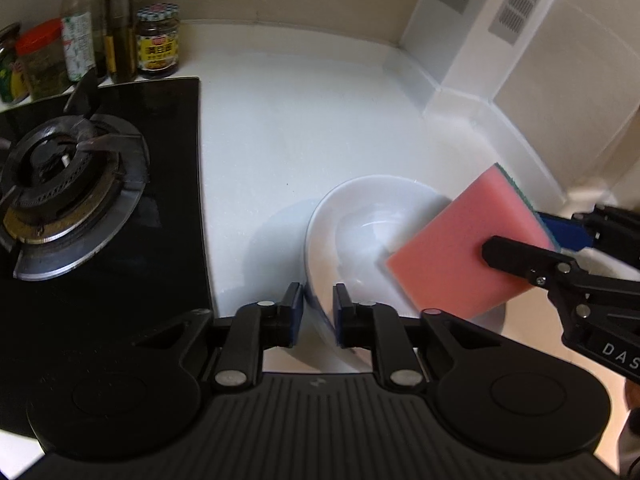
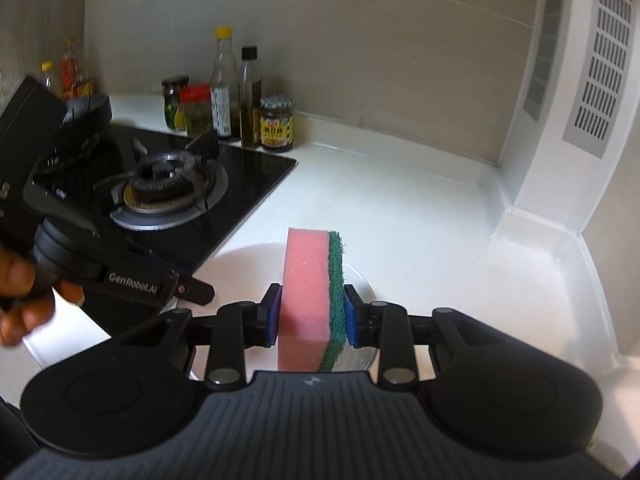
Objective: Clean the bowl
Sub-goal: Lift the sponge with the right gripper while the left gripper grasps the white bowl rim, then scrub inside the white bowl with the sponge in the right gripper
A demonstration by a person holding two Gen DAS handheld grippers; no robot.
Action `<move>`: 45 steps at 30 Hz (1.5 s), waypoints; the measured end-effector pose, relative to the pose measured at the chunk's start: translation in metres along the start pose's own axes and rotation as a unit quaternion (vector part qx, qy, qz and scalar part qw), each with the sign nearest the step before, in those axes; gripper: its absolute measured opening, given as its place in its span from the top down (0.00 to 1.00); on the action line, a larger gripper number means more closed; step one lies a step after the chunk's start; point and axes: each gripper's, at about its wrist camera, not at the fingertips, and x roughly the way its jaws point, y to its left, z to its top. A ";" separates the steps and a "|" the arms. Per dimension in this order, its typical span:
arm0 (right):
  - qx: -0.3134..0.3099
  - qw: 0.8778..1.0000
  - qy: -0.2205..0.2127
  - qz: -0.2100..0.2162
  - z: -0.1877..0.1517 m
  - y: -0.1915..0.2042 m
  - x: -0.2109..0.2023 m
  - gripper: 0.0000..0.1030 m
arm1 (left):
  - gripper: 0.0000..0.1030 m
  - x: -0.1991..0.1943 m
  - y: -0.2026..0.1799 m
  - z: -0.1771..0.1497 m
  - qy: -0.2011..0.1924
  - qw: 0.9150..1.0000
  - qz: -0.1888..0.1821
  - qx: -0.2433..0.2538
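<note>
there, bowl [image 1: 360, 216] rim between the left tongs [image 1: 318, 312]

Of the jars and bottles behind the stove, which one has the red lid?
The squat jar with greenish contents, second from the left in the right wrist view, between the dark-lidded jar and the yellow-capped bottle. No other there has a red lid.

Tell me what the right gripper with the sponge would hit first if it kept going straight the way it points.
Most likely the white bowl: the sponge in the right gripper leads, and the bowl lies just ahead and below it. Depth is hard to judge.
</note>
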 end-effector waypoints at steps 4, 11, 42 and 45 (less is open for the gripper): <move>-0.026 1.000 0.017 -0.001 0.000 0.004 0.009 0.74 | 0.90 0.010 -0.001 0.017 0.018 0.999 -0.014 0.044; -0.077 0.996 0.032 -0.033 0.002 0.006 0.021 0.74 | 0.97 0.039 -0.012 0.052 0.042 0.991 -0.054 0.114; -0.306 0.942 0.033 0.136 -0.019 0.005 -0.017 0.74 | 0.96 0.046 -0.023 0.052 0.055 0.986 -0.039 0.150; -0.310 0.937 0.040 0.153 -0.022 -0.008 -0.025 0.74 | 0.96 0.044 -0.025 0.051 0.069 0.988 -0.021 0.139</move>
